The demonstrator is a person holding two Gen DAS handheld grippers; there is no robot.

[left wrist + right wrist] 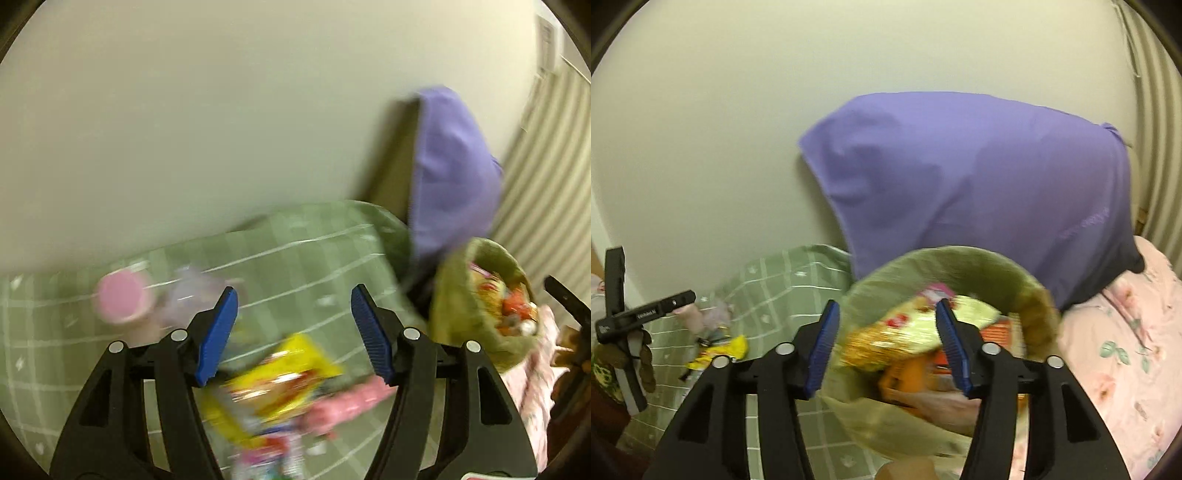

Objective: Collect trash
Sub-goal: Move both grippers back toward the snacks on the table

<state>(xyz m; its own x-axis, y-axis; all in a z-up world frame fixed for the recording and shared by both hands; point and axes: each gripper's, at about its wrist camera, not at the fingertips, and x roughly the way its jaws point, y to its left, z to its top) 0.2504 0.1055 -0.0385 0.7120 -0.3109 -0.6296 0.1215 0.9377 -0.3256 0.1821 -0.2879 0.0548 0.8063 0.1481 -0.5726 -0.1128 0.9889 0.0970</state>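
My left gripper (294, 295) is open and empty above a green checked bedspread (280, 254). Below it lie a yellow snack wrapper (280, 391), a pink wrapper (347, 402) and other blurred colourful wrappers (269, 458). A pink-lidded container (122, 295) lies to its left. A green trash bag (458, 295) holding wrappers stands to the right. My right gripper (886, 308) is open and empty right over the mouth of that trash bag (886, 280), which holds yellow and orange wrappers (905, 332). The yellow wrapper (735, 349) shows far left there.
A purple pillow (979, 177) leans on the pale wall behind the bag. A pink floral blanket (1115, 350) lies on the right. The other gripper's black body (624, 317) and a gloved hand (646, 362) show at the left edge.
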